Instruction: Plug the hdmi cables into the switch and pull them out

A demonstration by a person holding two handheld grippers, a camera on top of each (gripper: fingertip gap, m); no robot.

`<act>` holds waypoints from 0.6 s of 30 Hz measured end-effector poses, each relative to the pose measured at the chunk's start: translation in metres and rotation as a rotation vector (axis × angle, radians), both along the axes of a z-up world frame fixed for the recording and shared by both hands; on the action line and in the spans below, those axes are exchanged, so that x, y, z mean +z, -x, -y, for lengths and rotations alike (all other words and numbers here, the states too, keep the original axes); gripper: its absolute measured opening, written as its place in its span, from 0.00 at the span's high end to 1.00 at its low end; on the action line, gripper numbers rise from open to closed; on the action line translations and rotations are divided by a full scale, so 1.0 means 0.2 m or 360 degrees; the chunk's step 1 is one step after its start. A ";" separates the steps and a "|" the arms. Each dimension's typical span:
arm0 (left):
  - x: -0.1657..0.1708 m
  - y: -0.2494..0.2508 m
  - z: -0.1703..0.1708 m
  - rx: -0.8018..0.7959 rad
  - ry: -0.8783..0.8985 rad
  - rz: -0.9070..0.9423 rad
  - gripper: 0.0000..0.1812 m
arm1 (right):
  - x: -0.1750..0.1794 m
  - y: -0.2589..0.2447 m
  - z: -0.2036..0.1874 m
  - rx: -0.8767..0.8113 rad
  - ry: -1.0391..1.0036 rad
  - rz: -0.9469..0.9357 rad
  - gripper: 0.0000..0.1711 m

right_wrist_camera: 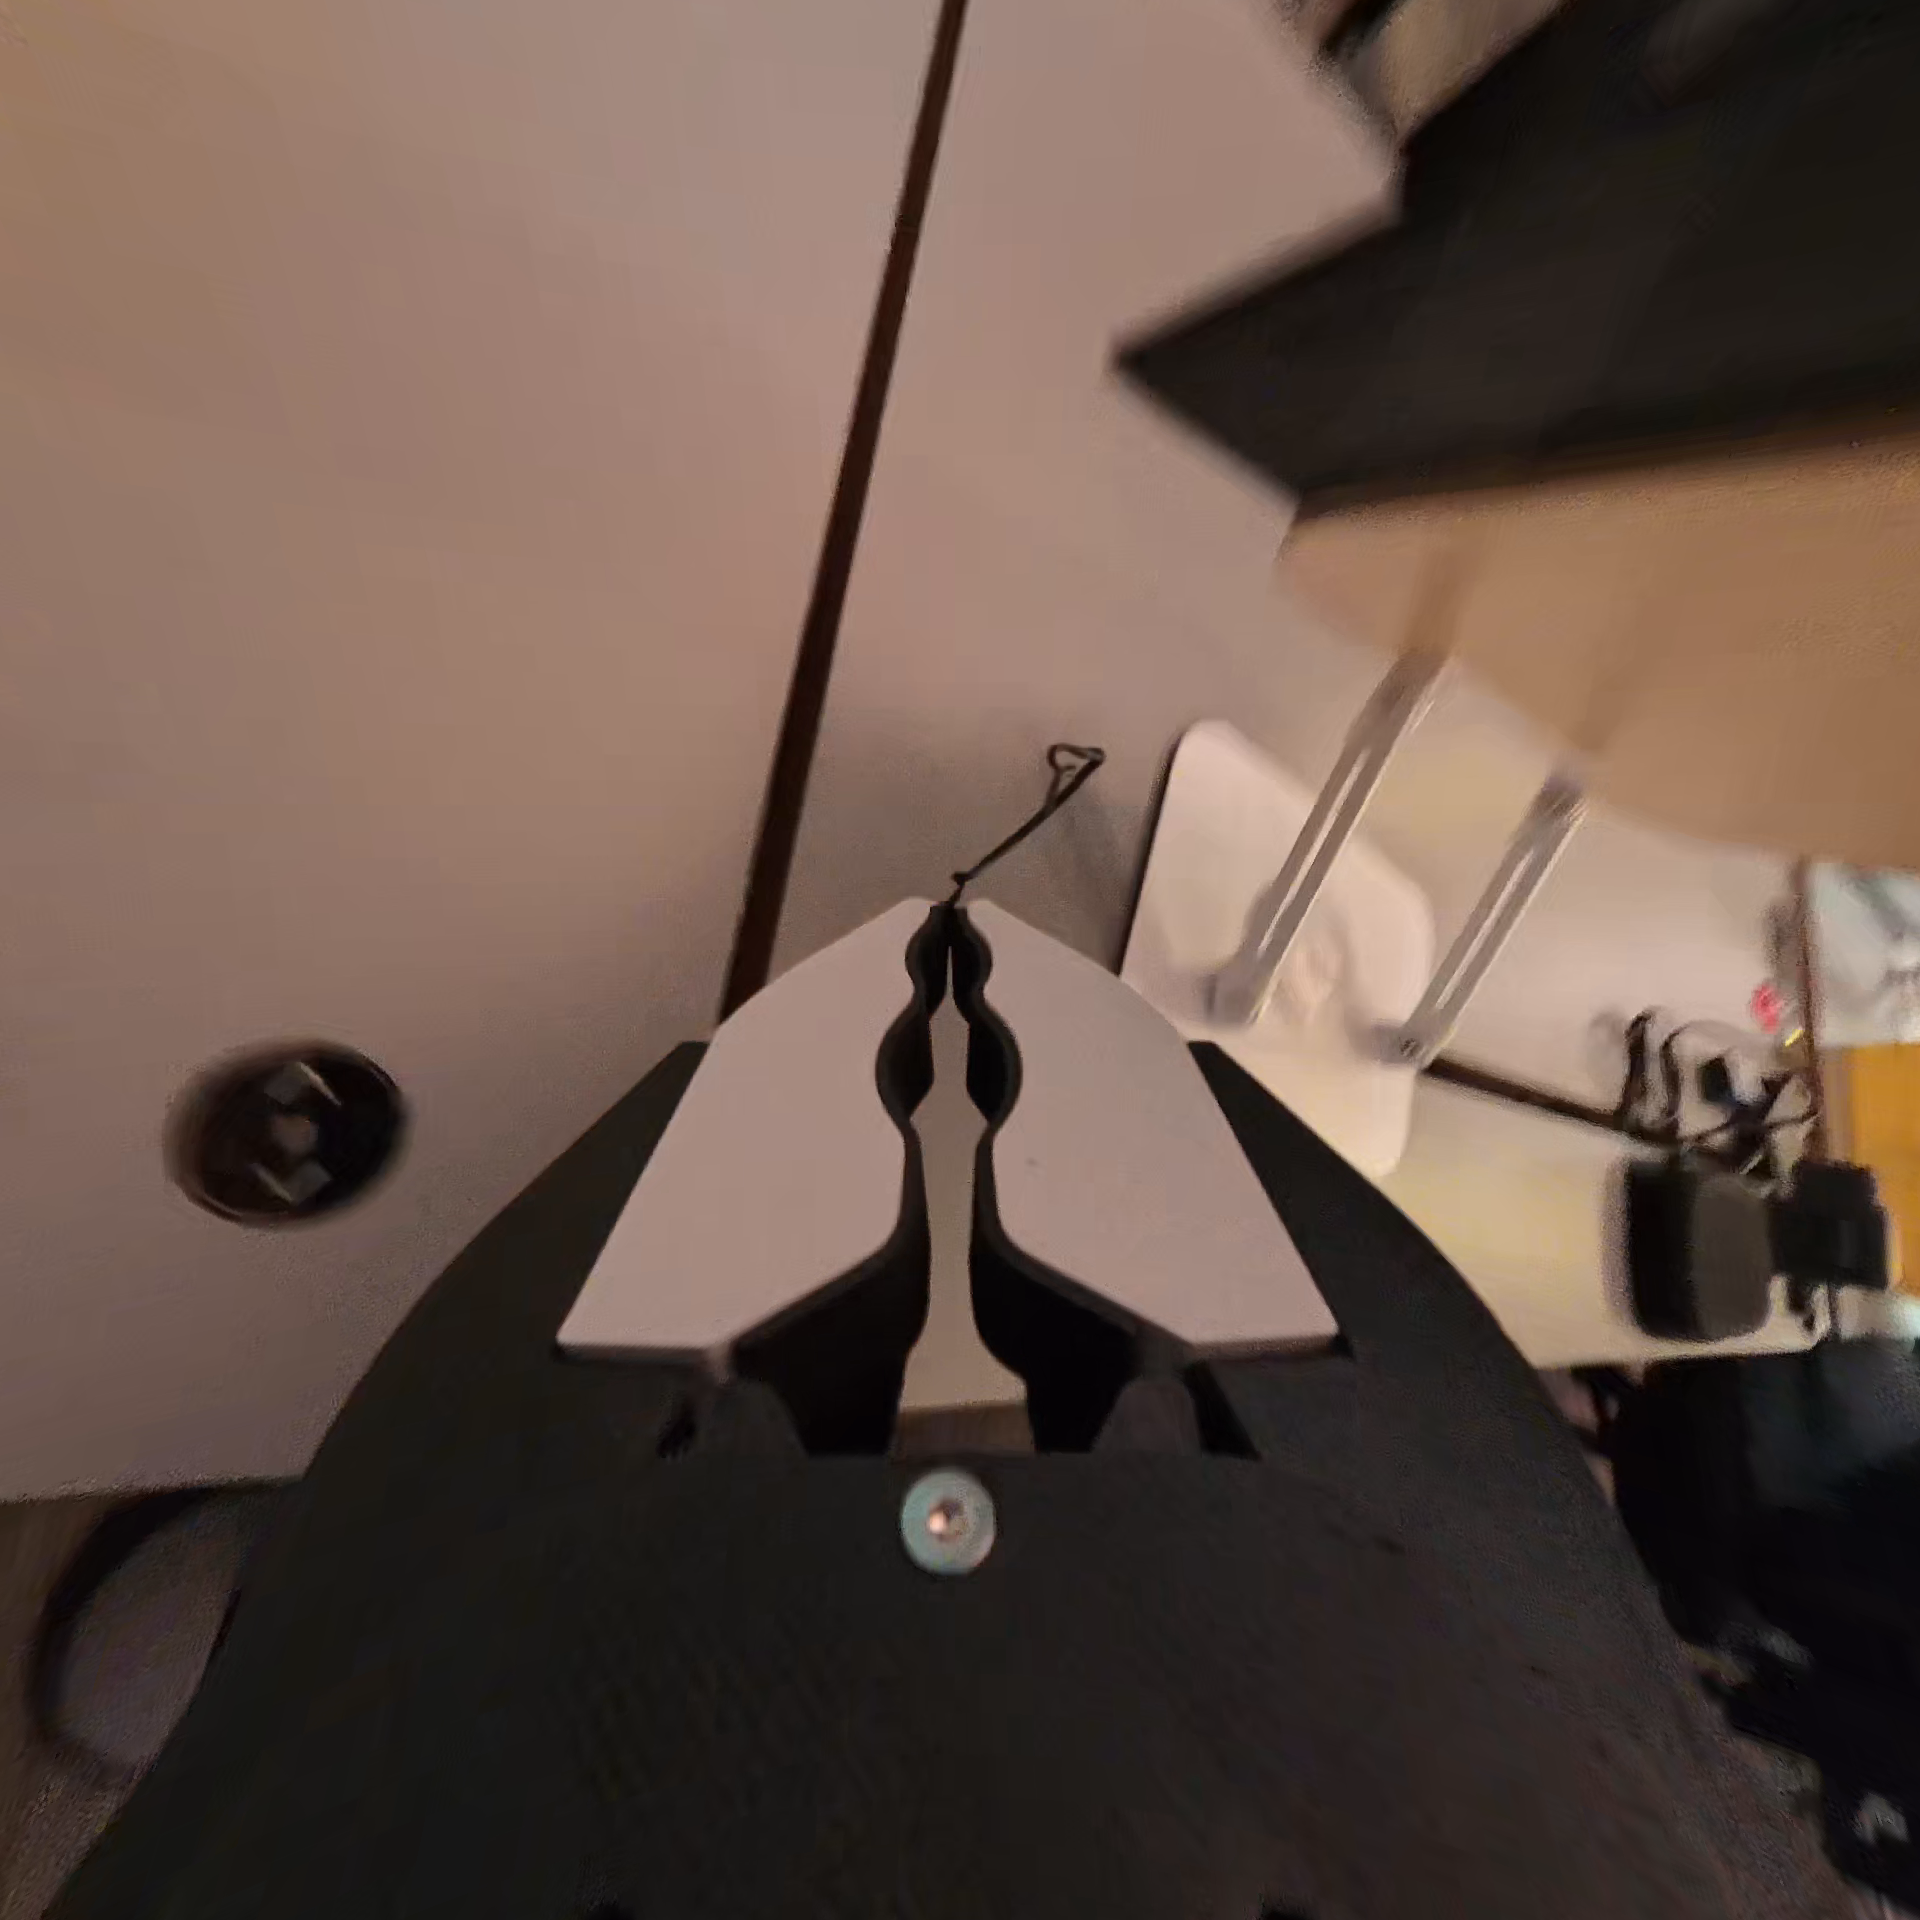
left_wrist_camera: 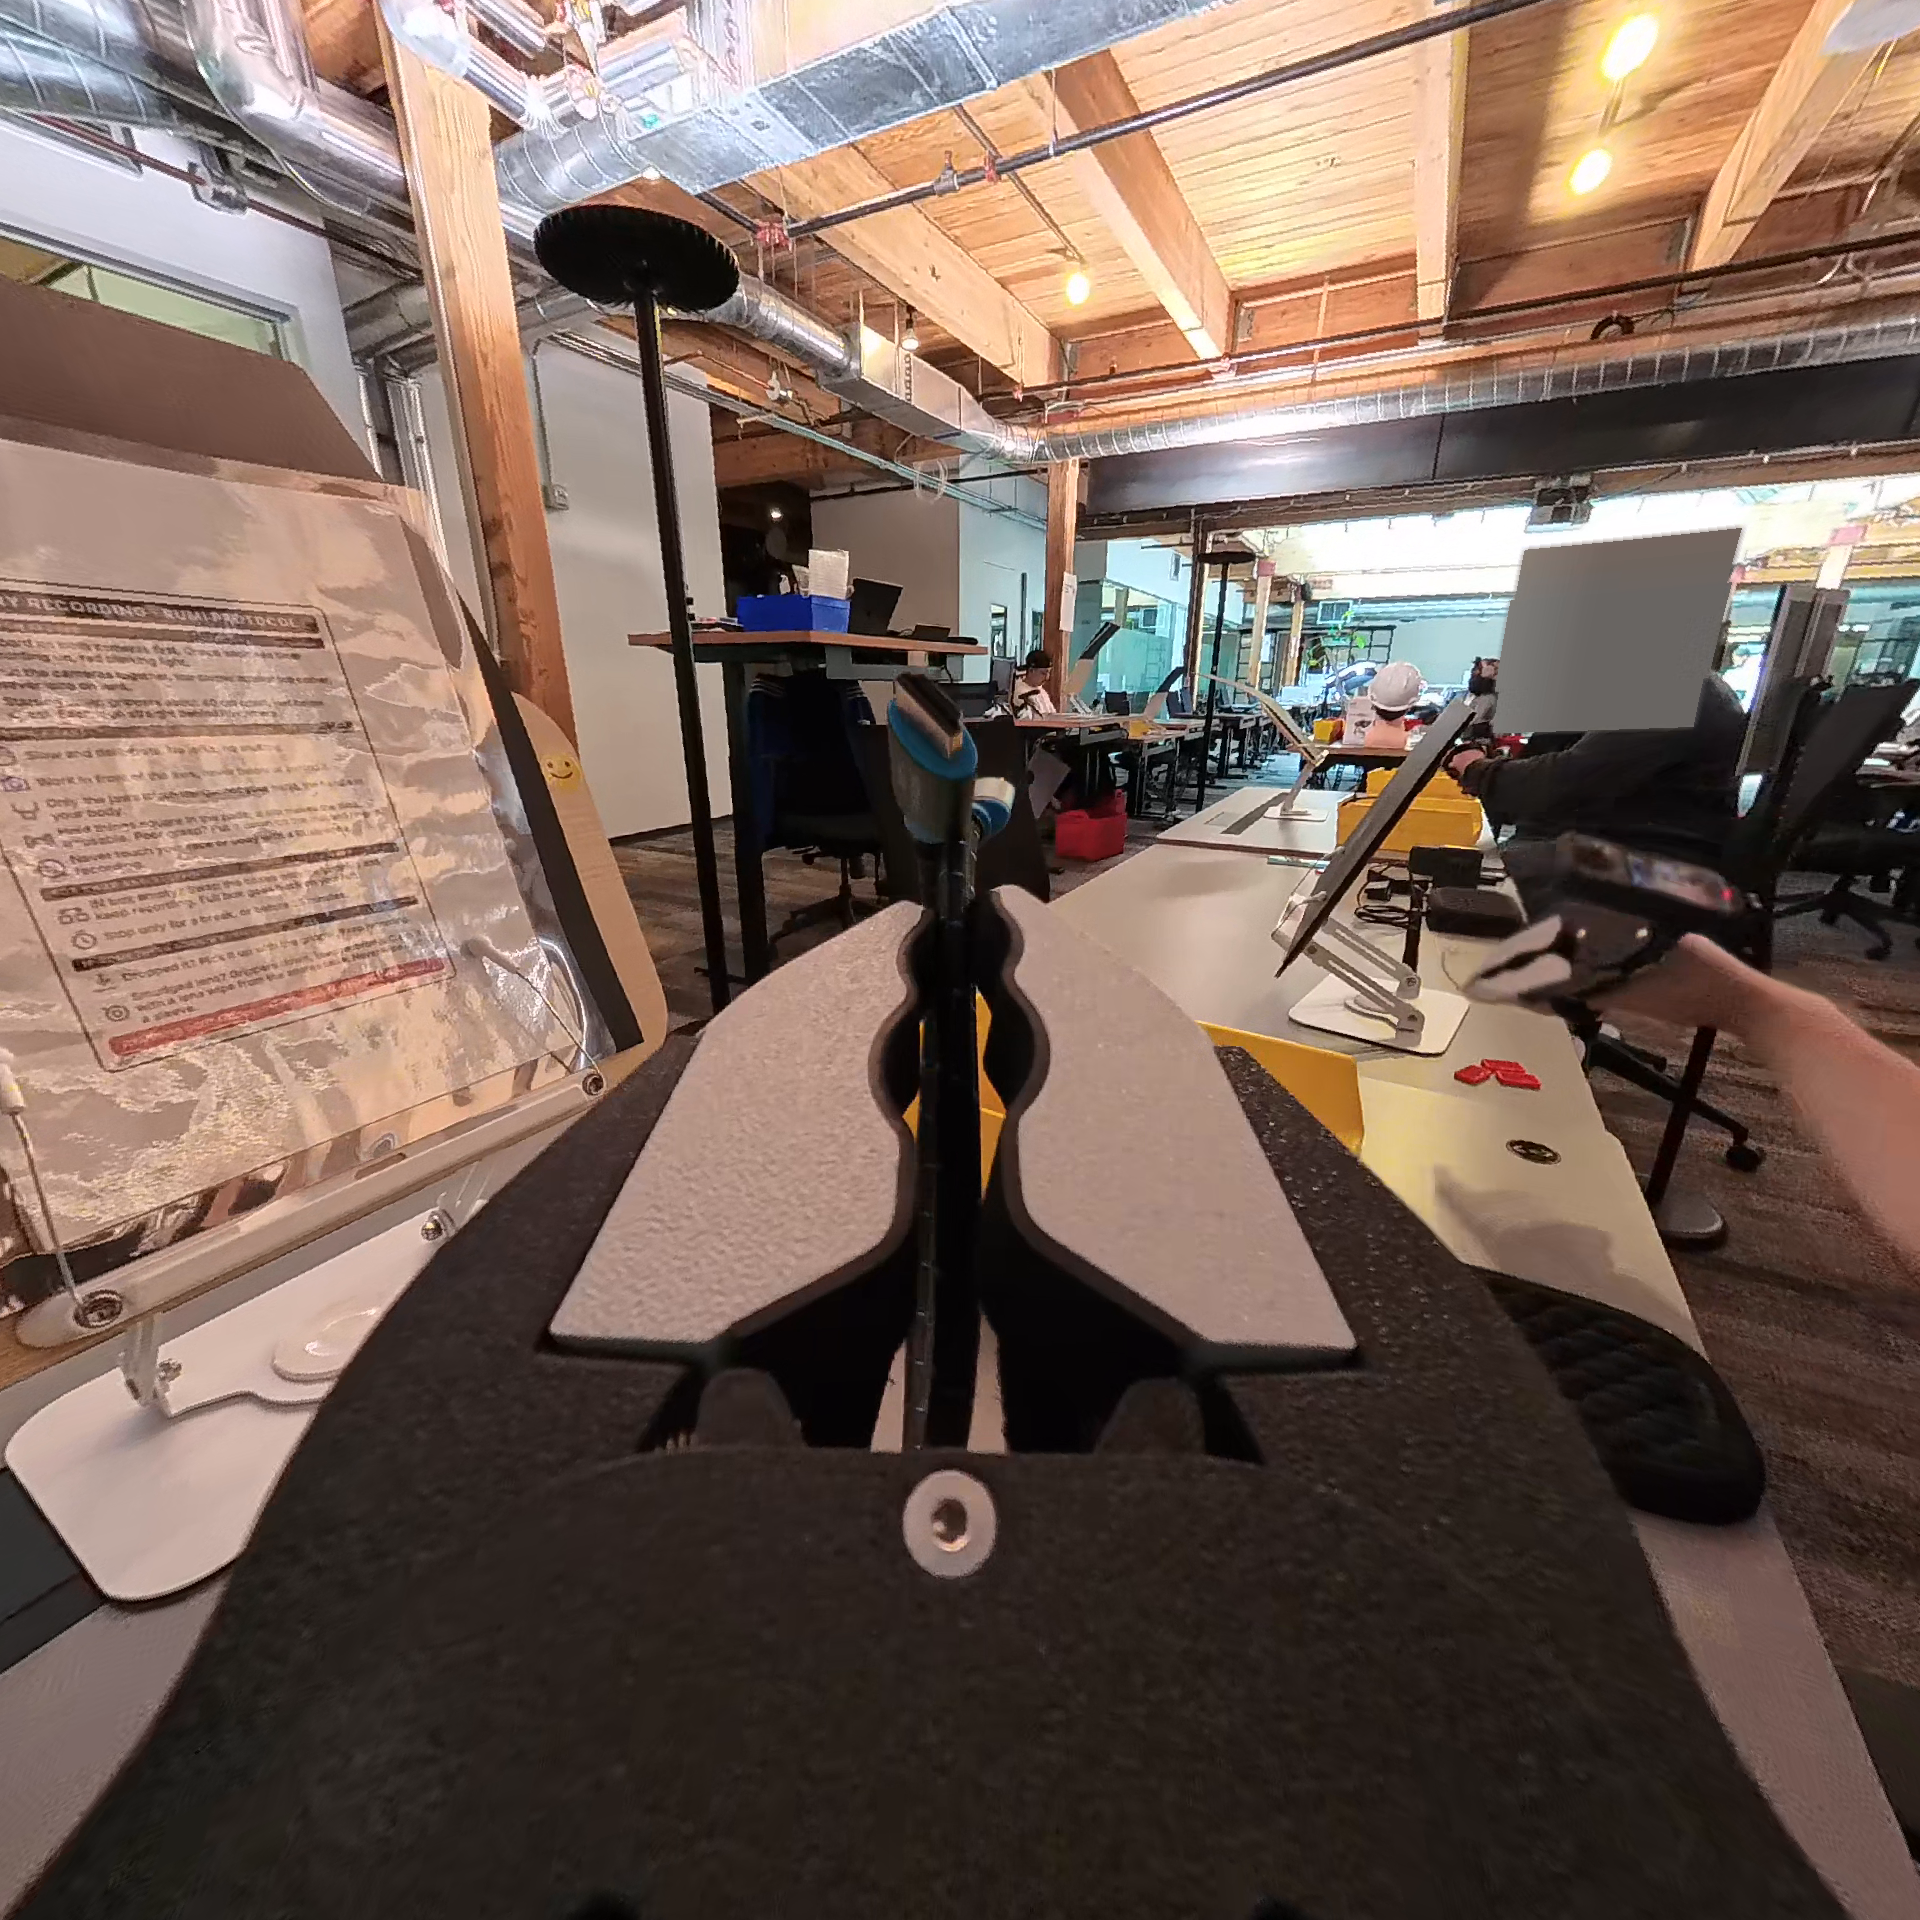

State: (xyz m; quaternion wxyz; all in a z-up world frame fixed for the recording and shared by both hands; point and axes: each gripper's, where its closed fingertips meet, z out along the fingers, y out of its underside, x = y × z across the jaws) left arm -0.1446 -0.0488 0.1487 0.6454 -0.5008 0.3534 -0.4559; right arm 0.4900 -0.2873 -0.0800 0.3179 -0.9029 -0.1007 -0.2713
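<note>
My left gripper (left_wrist_camera: 956, 920) is shut on a black HDMI cable (left_wrist_camera: 943, 1143) that runs up between its fingers. The cable's blue and black plug (left_wrist_camera: 932, 750) sticks out above the fingertips, held up in the air and pointing away. My right gripper (right_wrist_camera: 954, 914) is shut, and its tips pinch a thin black twist tie (right_wrist_camera: 1049, 805) just above the white table (right_wrist_camera: 468, 520). In the left wrist view the right gripper (left_wrist_camera: 1522, 966) shows far to the right in a hand. A small black box with cables (left_wrist_camera: 1470, 909) lies on the table beyond it.
A laminated sheet on a wooden stand (left_wrist_camera: 239, 831) is close on the left. A yellow bin (left_wrist_camera: 1283, 1081) sits behind my left fingers, and a tablet on a white stand (left_wrist_camera: 1371, 883) is to the right. A cable grommet (right_wrist_camera: 286, 1127) is in the table. Black adapters with cables (right_wrist_camera: 1704, 1247) lie at the right edge. About 70 cm separates my left fingertips from my right.
</note>
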 end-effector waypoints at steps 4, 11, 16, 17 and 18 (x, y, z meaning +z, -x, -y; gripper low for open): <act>-0.02 -0.02 -0.01 0.0011 -0.0011 -0.0037 0.97 | -0.35 -0.24 0.23 -0.0219 0.0368 -0.0230 0.99; -0.06 -0.05 -0.03 0.0024 -0.0004 -0.0096 0.97 | -0.56 -0.36 0.42 -0.0300 0.0727 -0.0319 0.99; -0.08 -0.08 -0.03 0.0013 0.0003 -0.0123 0.97 | -0.59 -0.39 0.41 -0.0258 0.0856 -0.0213 0.98; -0.09 -0.09 -0.03 0.0013 0.0004 -0.0127 0.97 | -0.59 -0.40 0.41 -0.0255 0.0861 -0.0198 0.98; -0.09 -0.09 -0.03 0.0012 0.0005 -0.0128 0.97 | -0.59 -0.39 0.40 -0.0246 0.0862 -0.0196 0.98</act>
